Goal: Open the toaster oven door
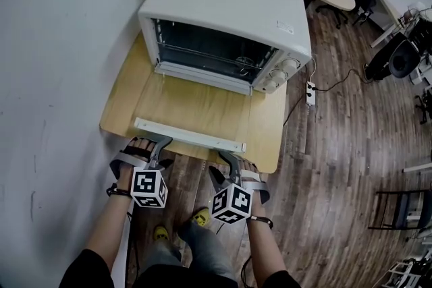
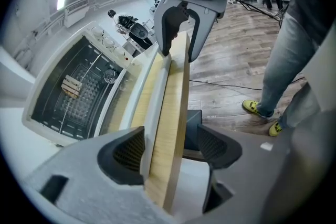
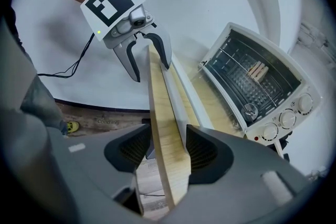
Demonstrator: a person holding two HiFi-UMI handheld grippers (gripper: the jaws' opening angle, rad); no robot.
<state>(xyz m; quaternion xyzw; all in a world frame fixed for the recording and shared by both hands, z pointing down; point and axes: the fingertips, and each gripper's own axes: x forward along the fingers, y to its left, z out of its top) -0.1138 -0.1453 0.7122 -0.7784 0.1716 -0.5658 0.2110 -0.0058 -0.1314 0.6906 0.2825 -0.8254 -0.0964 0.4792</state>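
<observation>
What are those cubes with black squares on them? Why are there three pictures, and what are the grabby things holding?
A person holds a grabbing tool in each hand: the left gripper and the right gripper. The cubes are part of them. One picture comes from a camera on the person's head; the others ride on each tool. A toaster oven sits on the wooden table, its door folded down open. Both pairs of jaws straddle the table's edge and the door's white handle. The left pair stands apart.
</observation>
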